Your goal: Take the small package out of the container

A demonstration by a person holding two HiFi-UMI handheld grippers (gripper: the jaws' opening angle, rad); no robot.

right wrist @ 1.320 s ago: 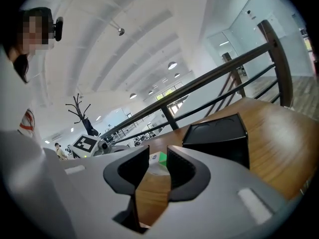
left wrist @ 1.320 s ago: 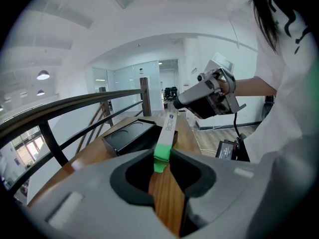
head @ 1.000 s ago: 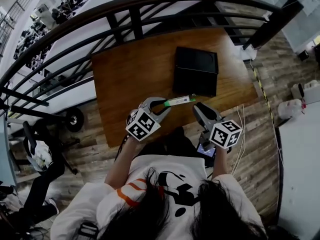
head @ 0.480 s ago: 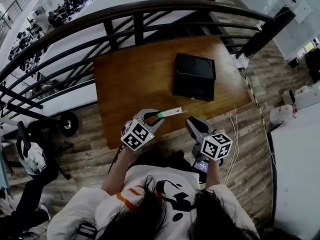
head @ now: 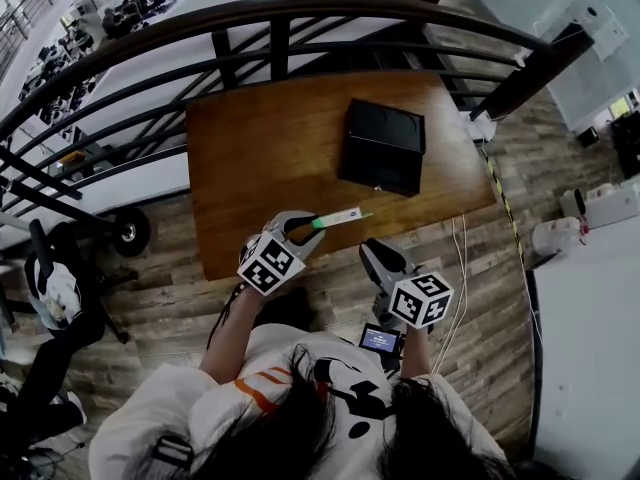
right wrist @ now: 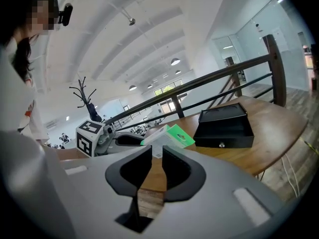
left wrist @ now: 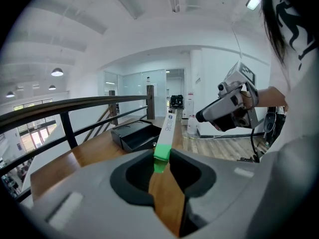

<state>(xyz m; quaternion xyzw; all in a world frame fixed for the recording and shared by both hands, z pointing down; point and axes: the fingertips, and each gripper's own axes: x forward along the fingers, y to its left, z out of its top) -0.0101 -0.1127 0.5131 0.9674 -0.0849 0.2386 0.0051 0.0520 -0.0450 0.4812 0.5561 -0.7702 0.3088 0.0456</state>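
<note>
The small package point(head: 337, 217), a slim white box with a green end, sticks out from my left gripper point(head: 308, 227), which is shut on it above the near part of the wooden table point(head: 250, 158). In the left gripper view the package point(left wrist: 165, 139) runs forward from between the jaws of the left gripper point(left wrist: 161, 159). The black container point(head: 380, 146) lies on the table's far right, also visible as the container point(left wrist: 134, 135) and the container point(right wrist: 223, 125). My right gripper point(head: 369, 252) hovers at the table's near edge, shut and holding nothing; the right gripper point(right wrist: 156, 156) points at the package point(right wrist: 167, 135).
A dark curved railing point(head: 270, 28) runs behind the table. White cables point(head: 456, 258) hang off the table's right side over the wooden floor. A small lit screen point(head: 380, 340) is at the person's lap. White jugs point(head: 560, 230) stand at the right.
Both grippers have drawn back toward the person, away from the black container. The left one still holds the package; the right one stays shut and empty.
</note>
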